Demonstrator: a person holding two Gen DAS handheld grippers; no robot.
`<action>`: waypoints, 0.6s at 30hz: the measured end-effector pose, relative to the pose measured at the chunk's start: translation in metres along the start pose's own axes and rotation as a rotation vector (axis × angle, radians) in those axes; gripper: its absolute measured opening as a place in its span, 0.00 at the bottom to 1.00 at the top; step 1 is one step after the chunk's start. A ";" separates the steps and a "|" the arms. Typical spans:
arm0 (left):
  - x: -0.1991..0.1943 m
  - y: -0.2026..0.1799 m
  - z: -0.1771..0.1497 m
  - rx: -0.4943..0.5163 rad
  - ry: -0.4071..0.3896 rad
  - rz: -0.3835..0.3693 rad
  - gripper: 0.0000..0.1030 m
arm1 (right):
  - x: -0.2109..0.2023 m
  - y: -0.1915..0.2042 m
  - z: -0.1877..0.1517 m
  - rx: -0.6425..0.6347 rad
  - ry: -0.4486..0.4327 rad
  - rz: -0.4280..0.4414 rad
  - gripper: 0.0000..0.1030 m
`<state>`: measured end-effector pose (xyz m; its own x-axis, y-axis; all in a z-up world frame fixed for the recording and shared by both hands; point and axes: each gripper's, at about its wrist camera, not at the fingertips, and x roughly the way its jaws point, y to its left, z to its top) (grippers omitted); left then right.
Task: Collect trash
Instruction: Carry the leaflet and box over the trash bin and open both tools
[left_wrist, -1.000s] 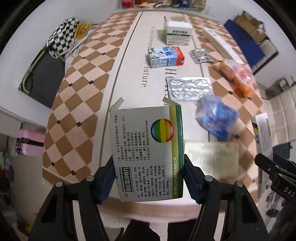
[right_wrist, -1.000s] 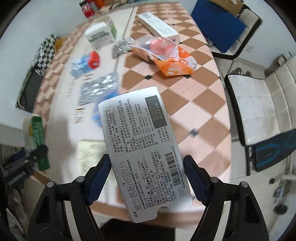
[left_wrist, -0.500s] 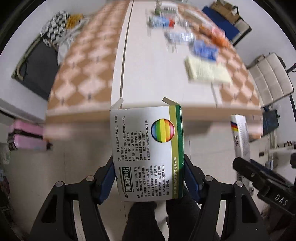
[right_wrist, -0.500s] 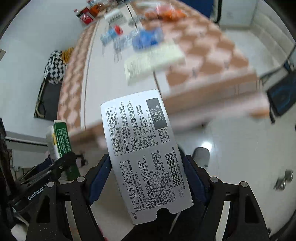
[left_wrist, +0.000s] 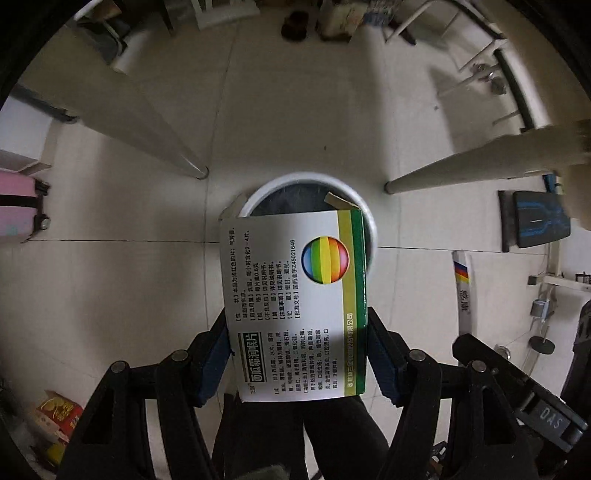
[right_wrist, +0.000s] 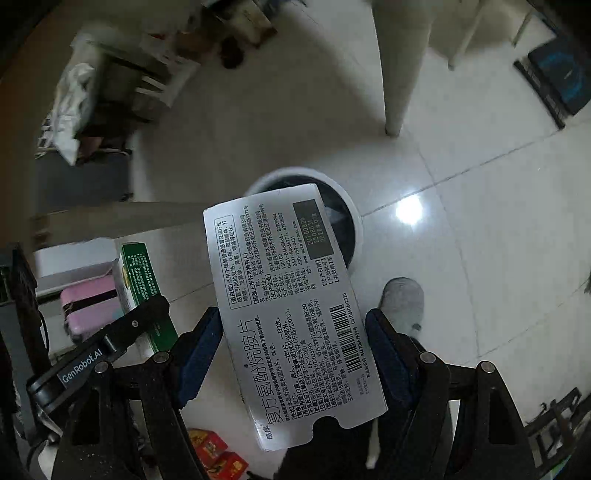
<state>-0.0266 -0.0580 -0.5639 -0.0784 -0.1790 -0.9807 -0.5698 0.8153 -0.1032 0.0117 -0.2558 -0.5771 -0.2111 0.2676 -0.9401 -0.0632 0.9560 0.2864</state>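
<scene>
My left gripper is shut on a white medicine box with a green edge and a rainbow ball, held over the floor just above a round white trash bin with a dark liner. My right gripper is shut on a flat grey-white medicine box with a barcode, held above the same bin. The green-edged box and the left gripper show at the left of the right wrist view. The grey box's edge shows at the right of the left wrist view.
Pale table legs stand either side of the bin. A pink case sits at the left, a red carton on the floor. A dark mat lies at the right. A grey slipper is near the bin.
Both grippers have swung down from the table top, past its front edge, to the floor and now hang over the trash bin. Each still holds its box.
</scene>
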 end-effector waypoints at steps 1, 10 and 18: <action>0.018 0.002 0.007 -0.001 0.005 -0.004 0.63 | 0.027 -0.009 0.005 0.016 0.007 0.003 0.78; 0.090 0.022 0.024 -0.024 -0.002 -0.007 0.95 | 0.142 -0.037 0.046 0.051 0.038 0.037 0.79; 0.077 0.034 0.012 0.007 -0.011 0.069 0.95 | 0.168 -0.027 0.057 0.035 0.051 0.036 1.00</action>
<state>-0.0424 -0.0370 -0.6452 -0.1081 -0.1159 -0.9874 -0.5578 0.8292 -0.0362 0.0336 -0.2296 -0.7534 -0.2625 0.2960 -0.9184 -0.0209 0.9498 0.3121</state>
